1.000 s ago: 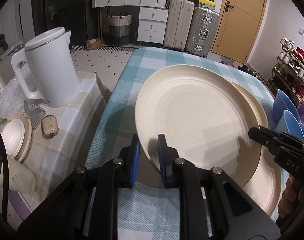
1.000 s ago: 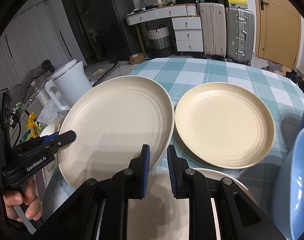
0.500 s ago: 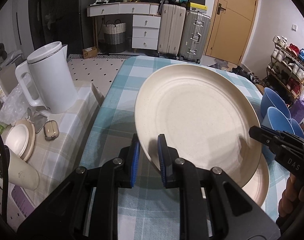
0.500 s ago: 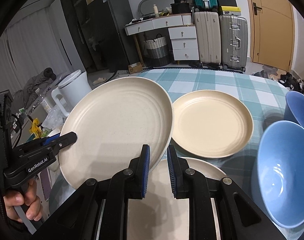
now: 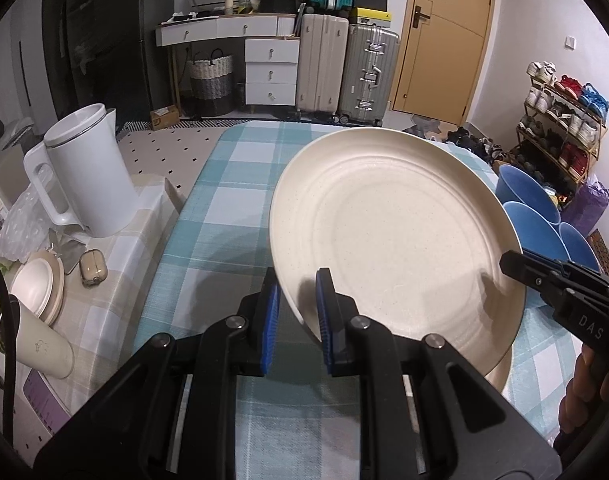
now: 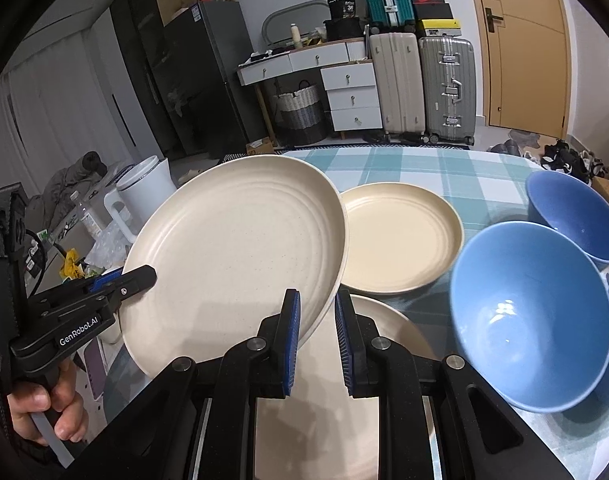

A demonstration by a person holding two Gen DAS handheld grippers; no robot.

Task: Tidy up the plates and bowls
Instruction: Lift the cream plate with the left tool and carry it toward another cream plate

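Both hand-held grippers, left (image 5: 297, 312) and right (image 6: 317, 330), clamp one cream plate (image 5: 388, 232) aloft.

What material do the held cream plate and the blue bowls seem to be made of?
Cream plate: probably wheat-straw or melamine plastic; matte, with tiny dark specks and molded rings. Nearest blue bowl: probably smooth plastic, semi-gloss, shown by small highlights inside. Glazed ceramic cannot be ruled out.

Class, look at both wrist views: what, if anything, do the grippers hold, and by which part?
Both hold the large cream plate by its rim: the left gripper and the right gripper pinch opposite edges, keeping it lifted.
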